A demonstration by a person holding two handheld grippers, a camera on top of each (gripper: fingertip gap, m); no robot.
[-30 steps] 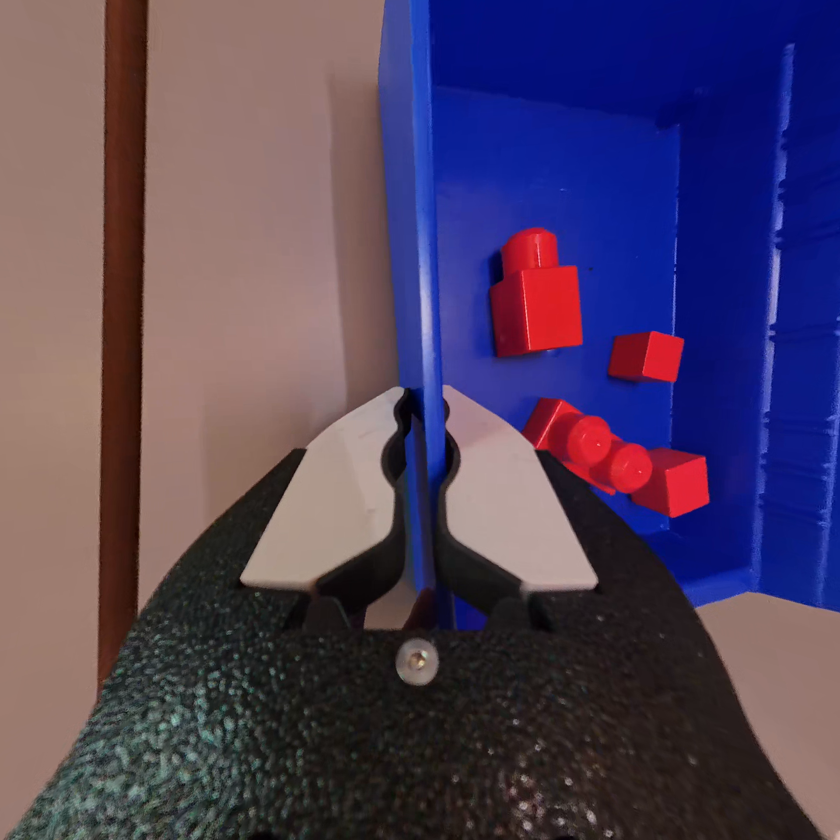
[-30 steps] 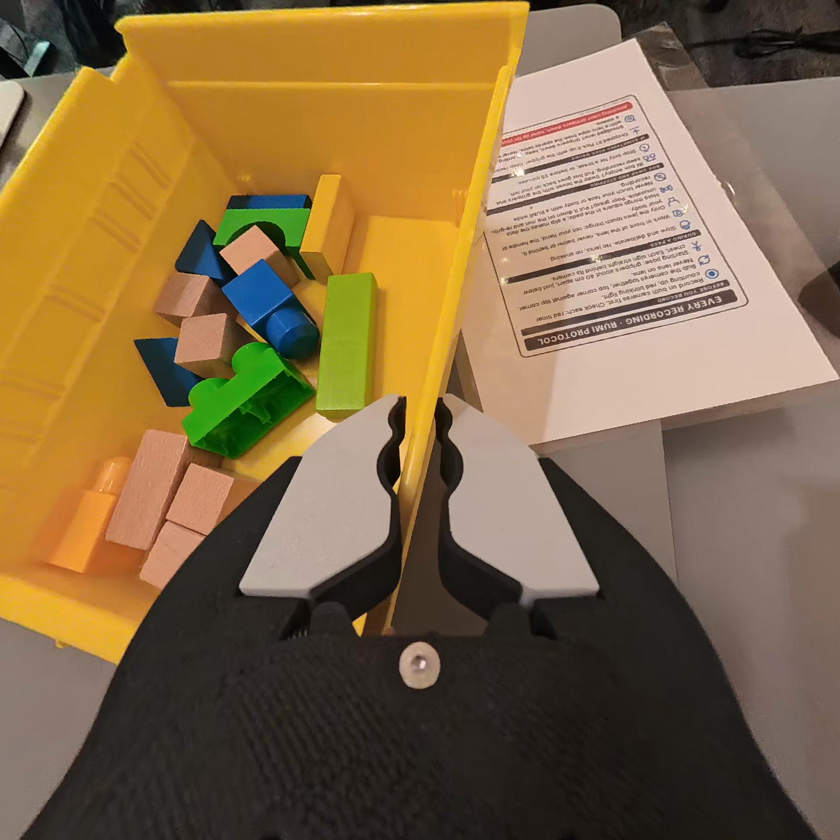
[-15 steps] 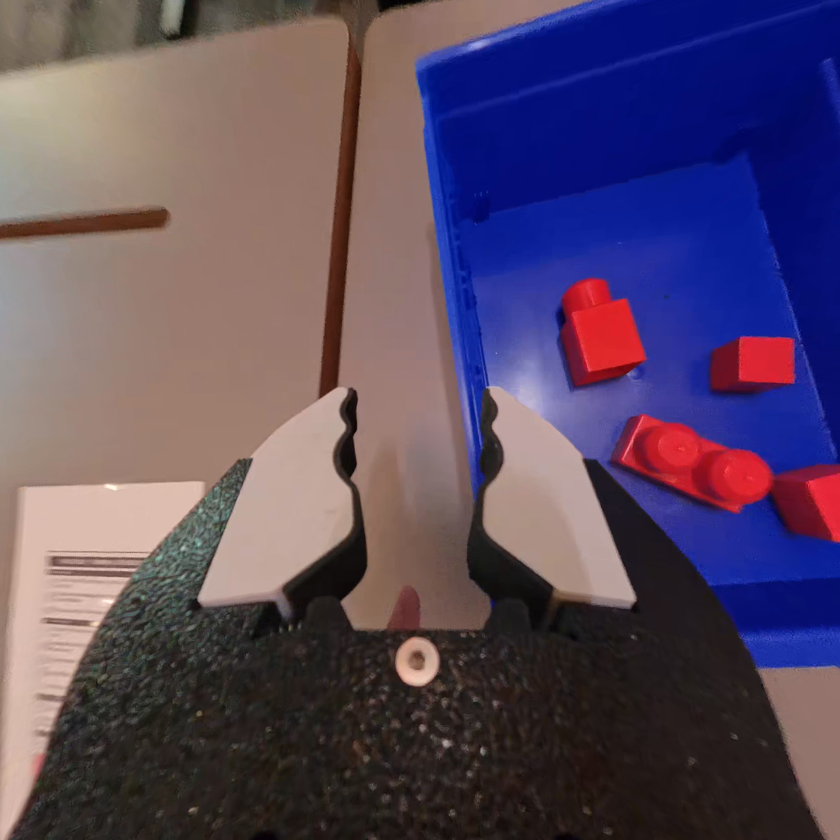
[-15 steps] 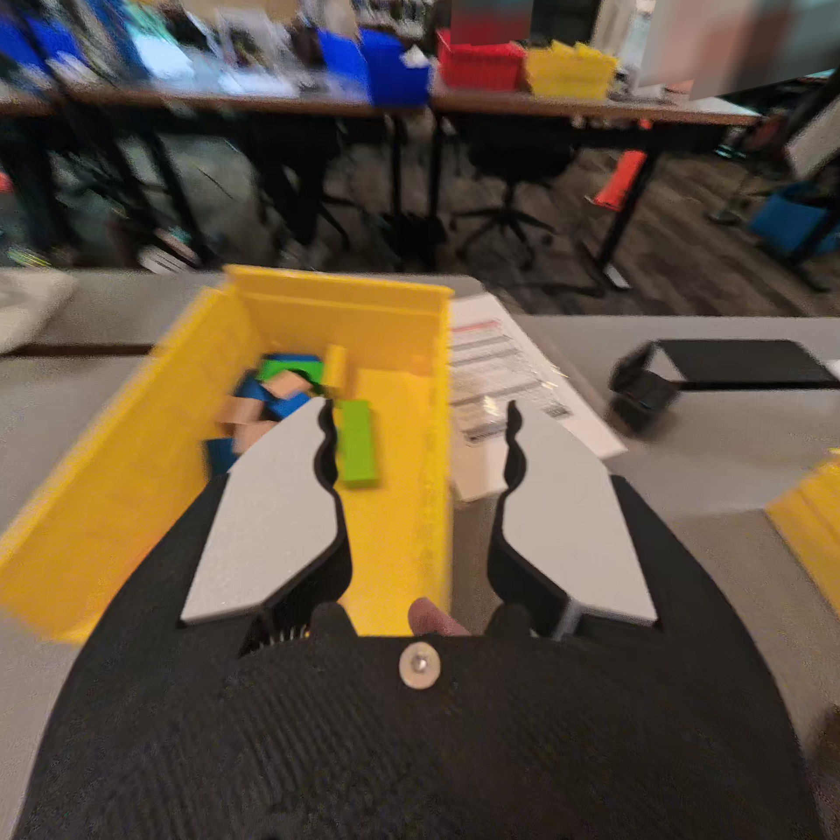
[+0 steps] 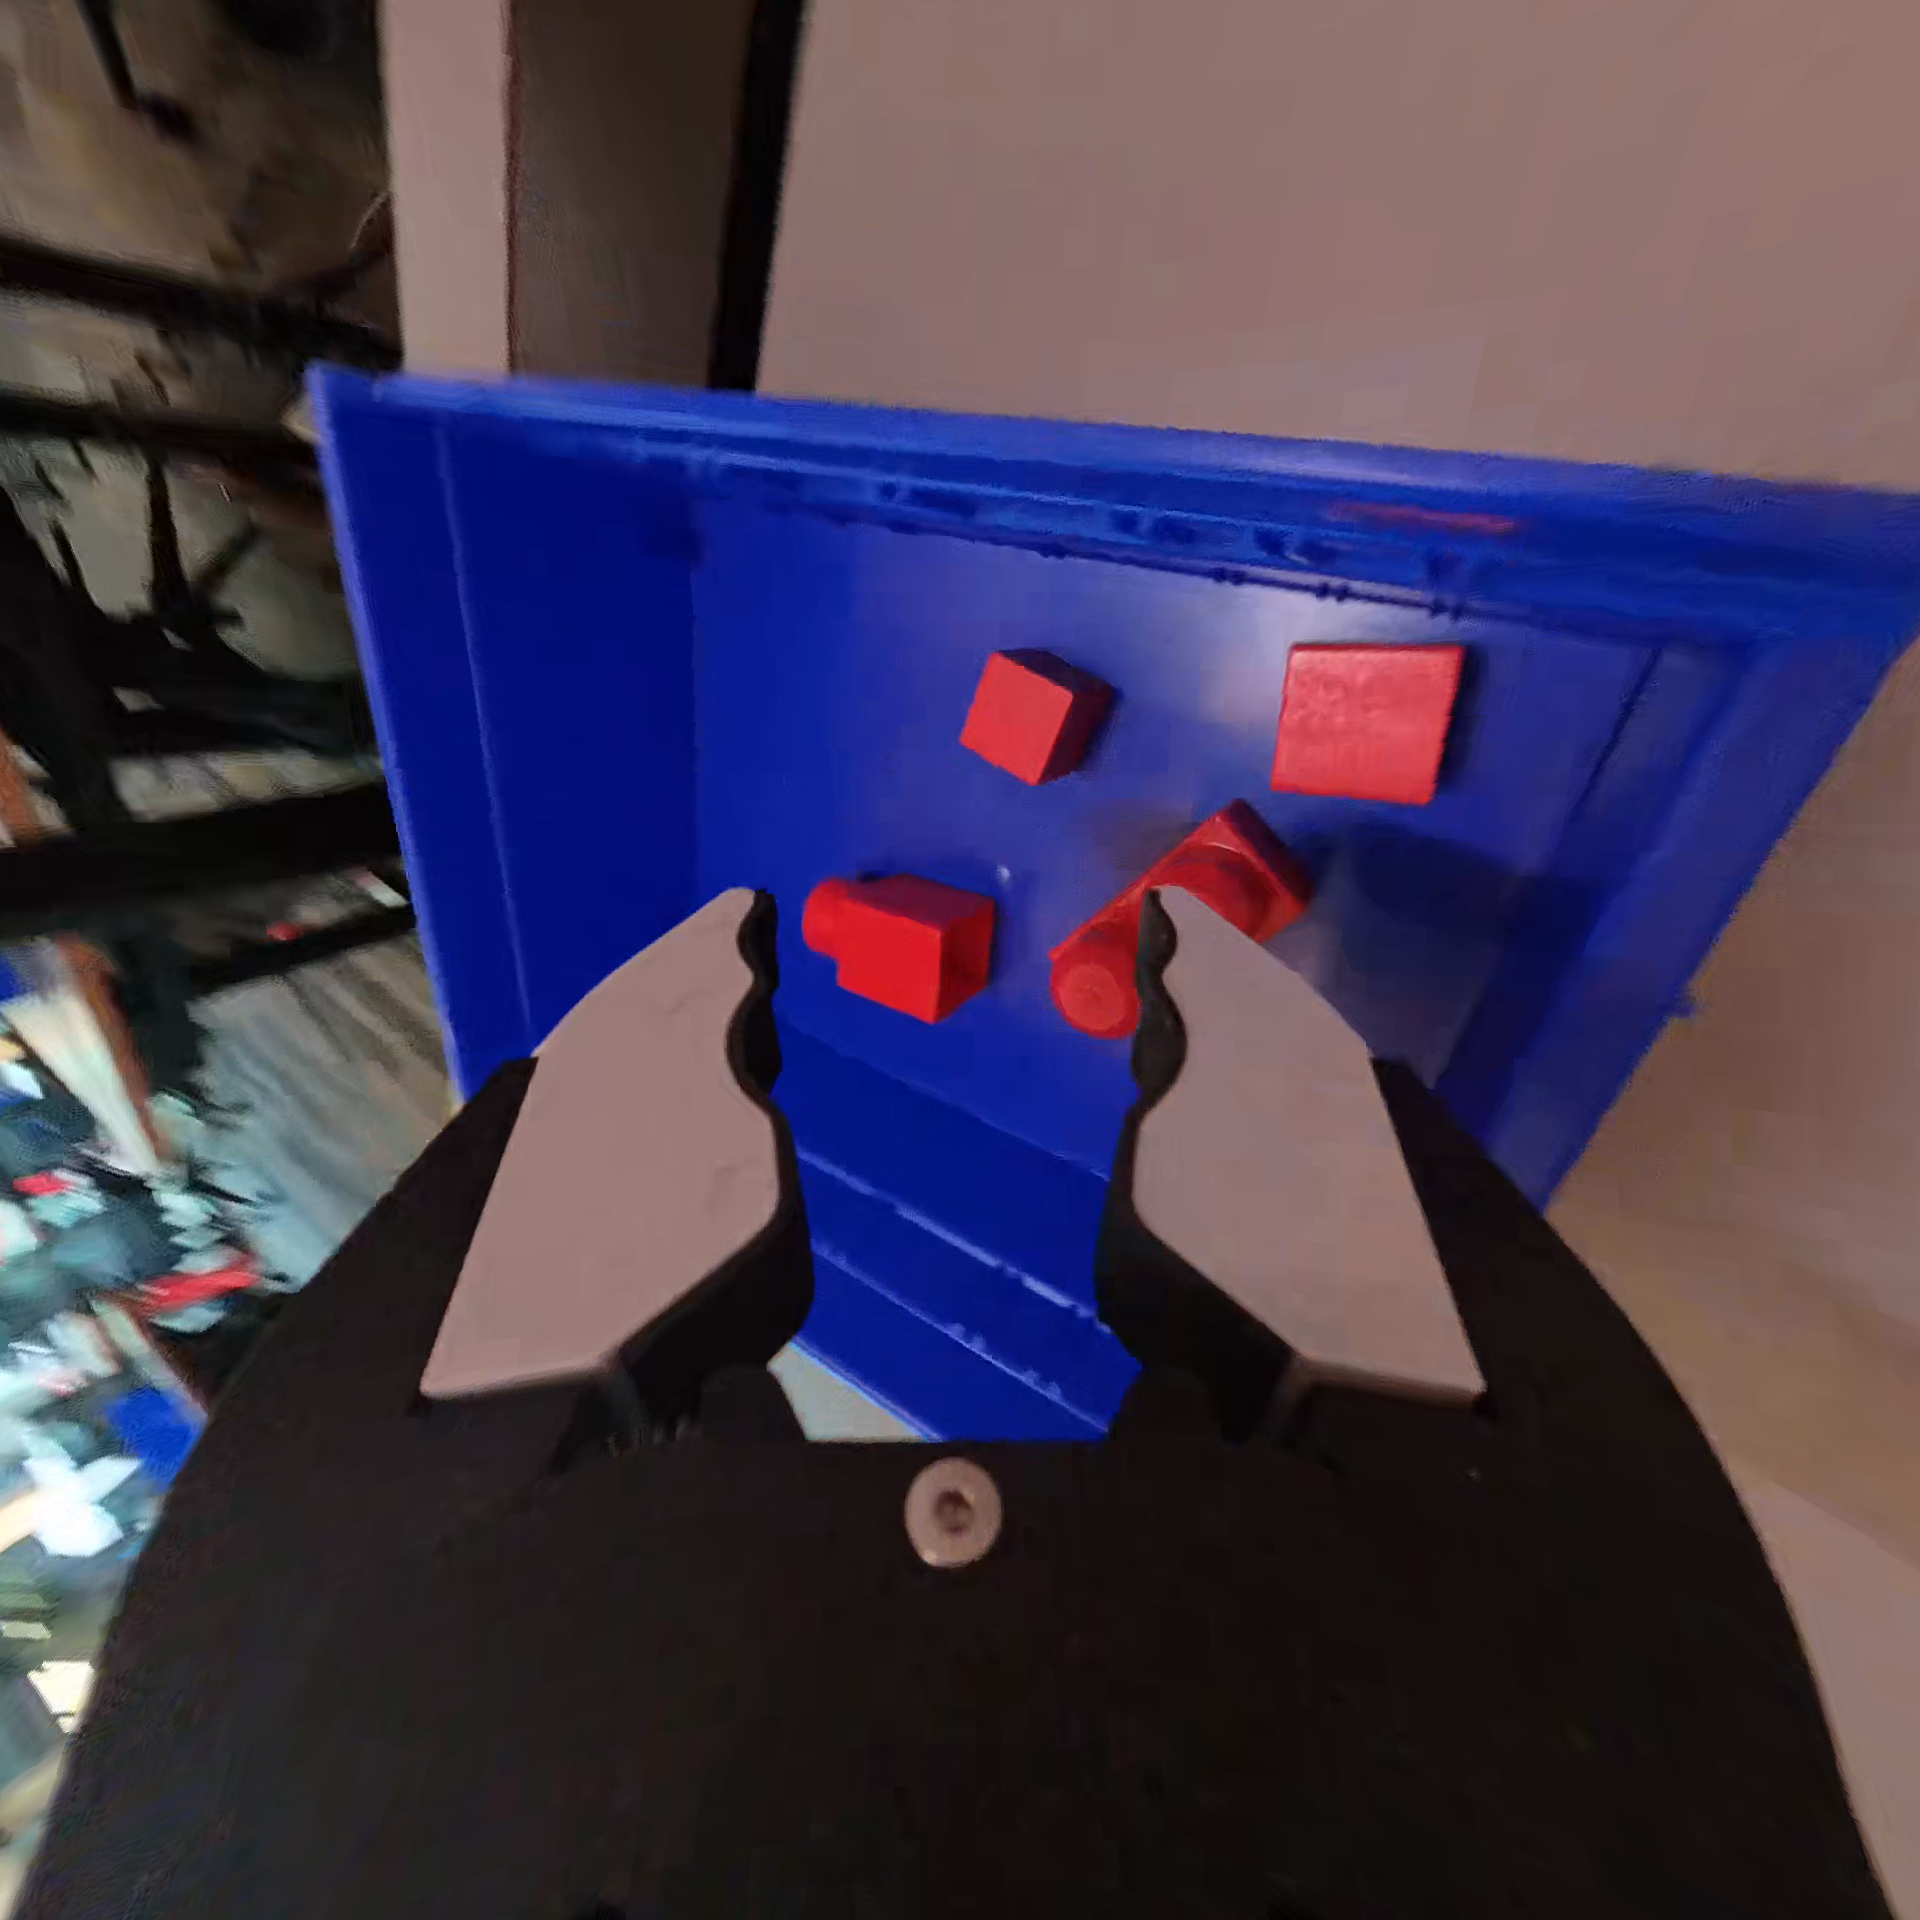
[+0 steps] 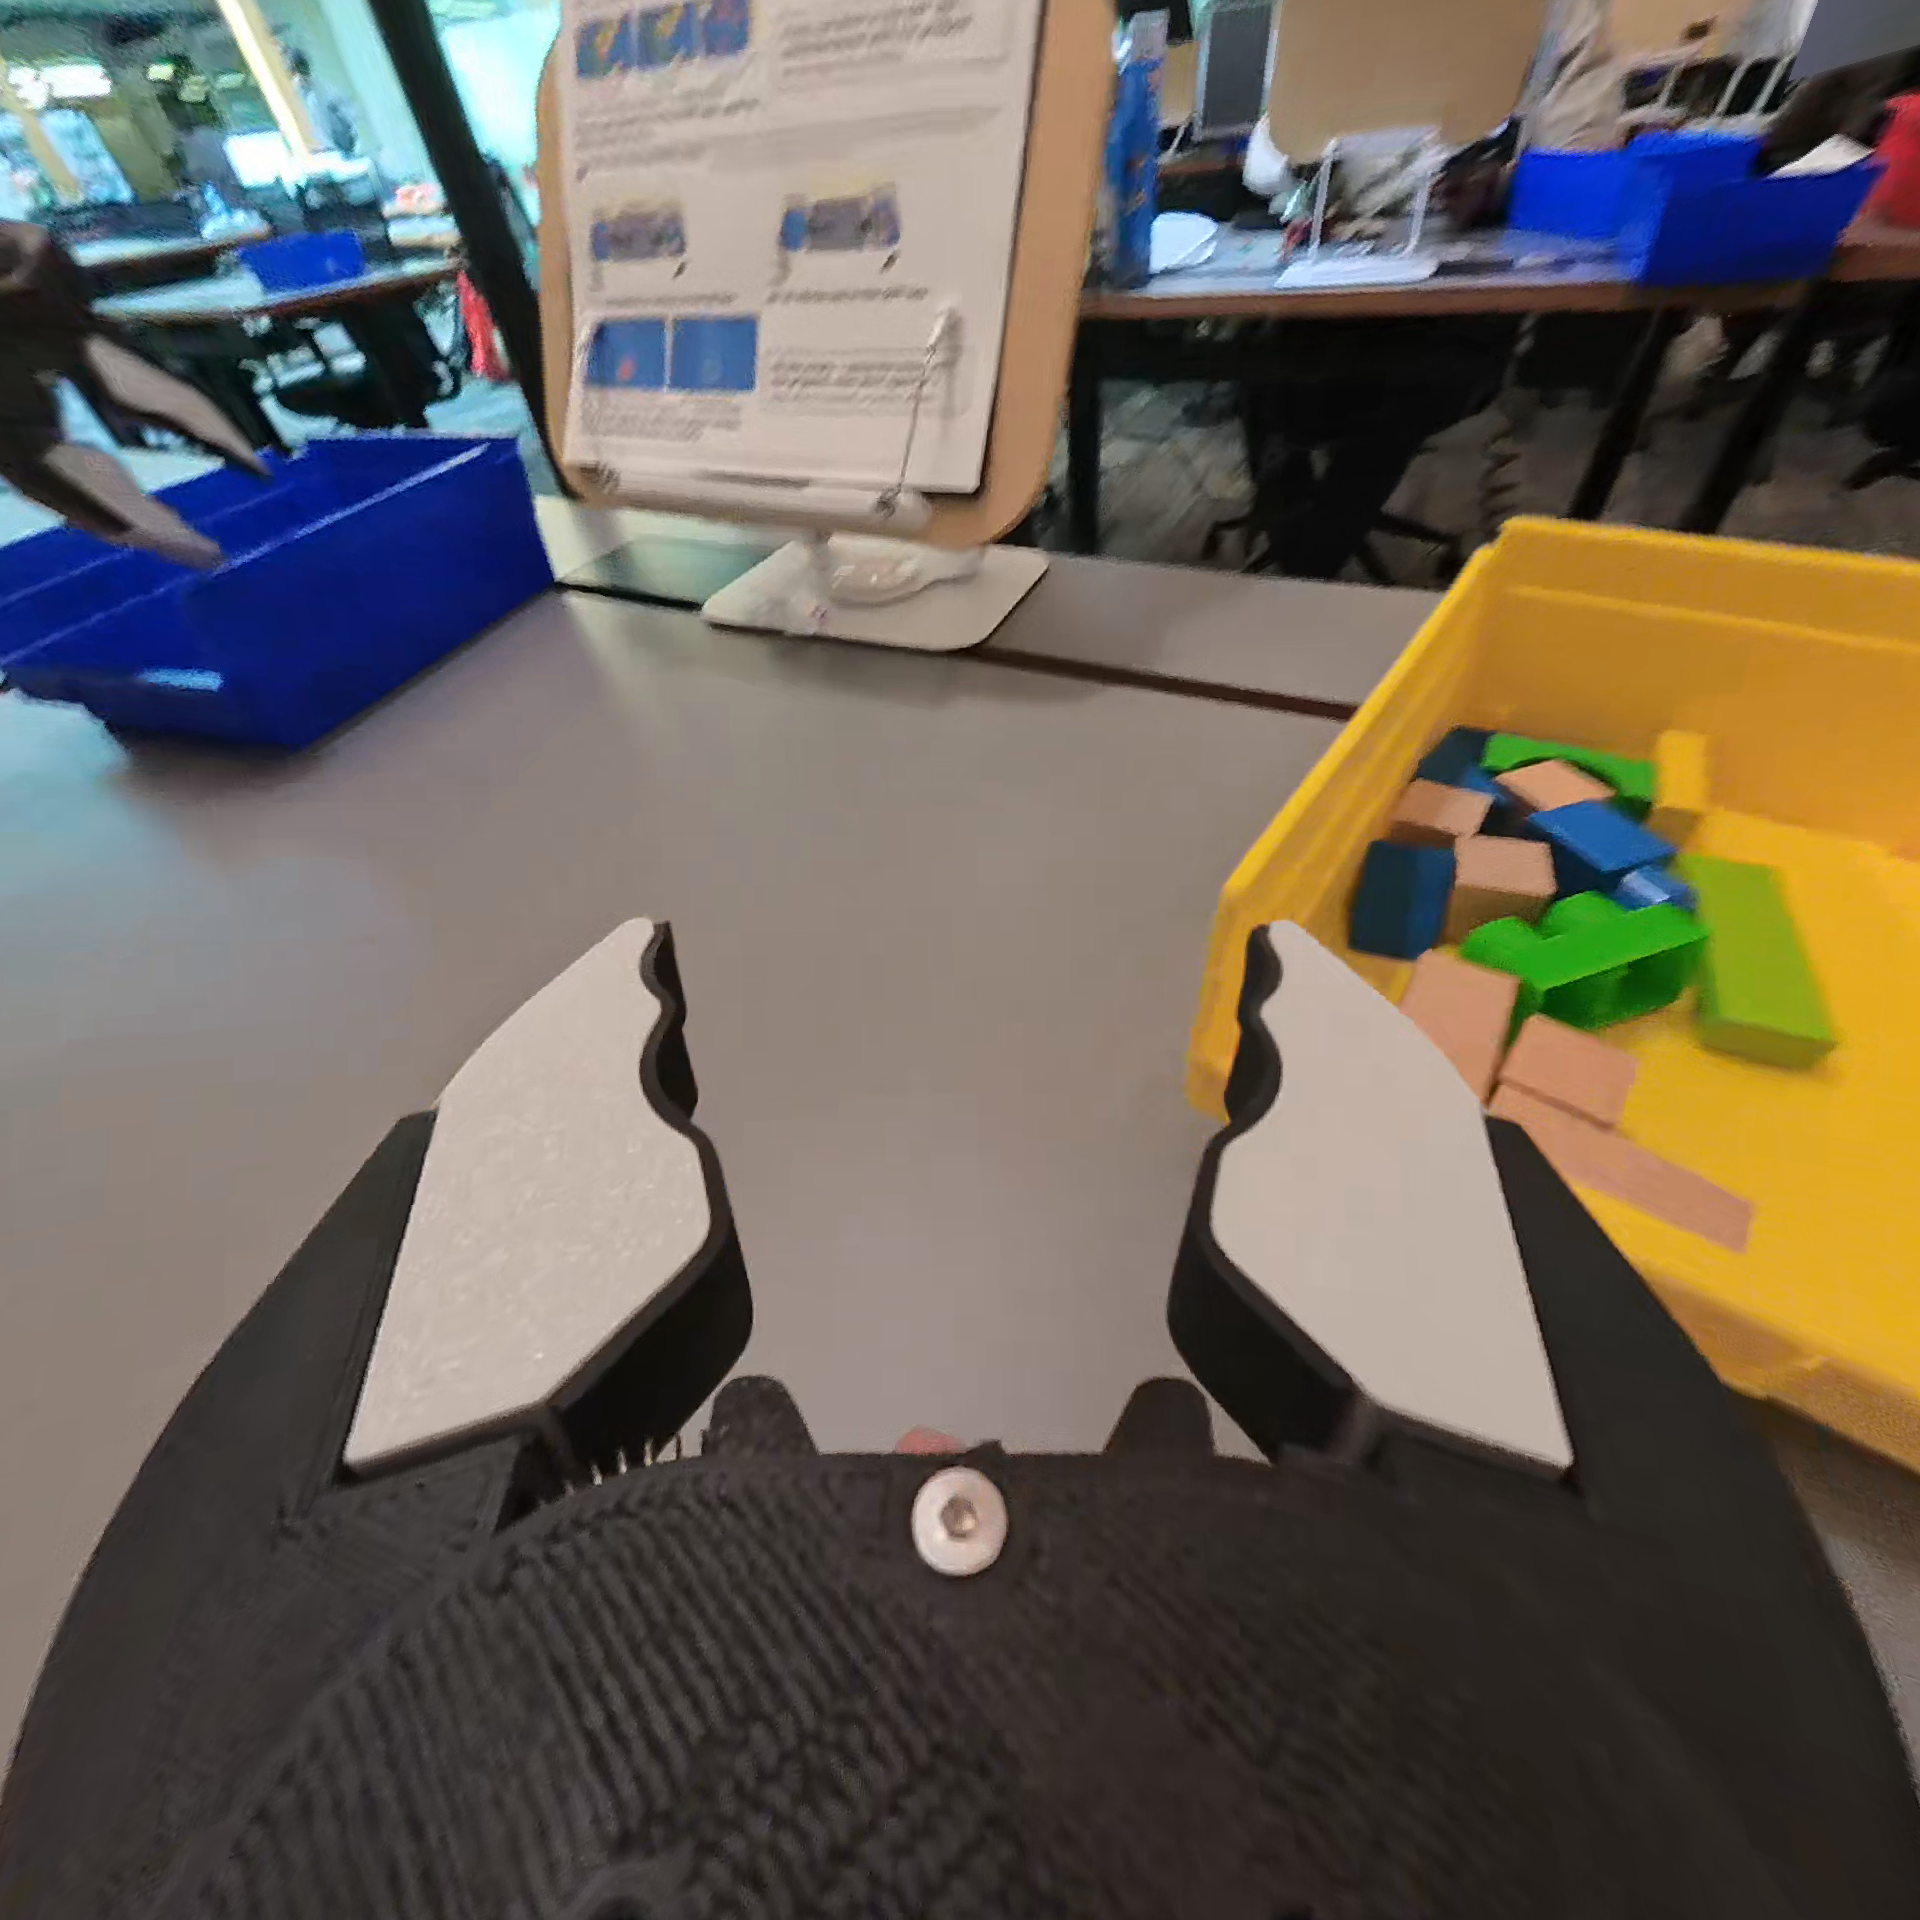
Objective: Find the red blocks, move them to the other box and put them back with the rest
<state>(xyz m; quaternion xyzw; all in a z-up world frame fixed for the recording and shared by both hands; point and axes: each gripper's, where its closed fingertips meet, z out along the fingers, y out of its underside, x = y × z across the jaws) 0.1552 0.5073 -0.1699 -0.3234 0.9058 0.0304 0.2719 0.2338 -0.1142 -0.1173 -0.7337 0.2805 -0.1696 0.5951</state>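
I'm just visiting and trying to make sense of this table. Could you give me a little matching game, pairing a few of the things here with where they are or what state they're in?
Things:
1. red blocks
2. green, blue and wooden blocks
3. right gripper
4. left gripper

Places or states:
A. open over the bare grey table, holding nothing
B. lying in the yellow box
C. open above the blue box, holding nothing
D. lying on the floor of the blue box

Pairs: 1-D, 2-B, 3-A, 4-C
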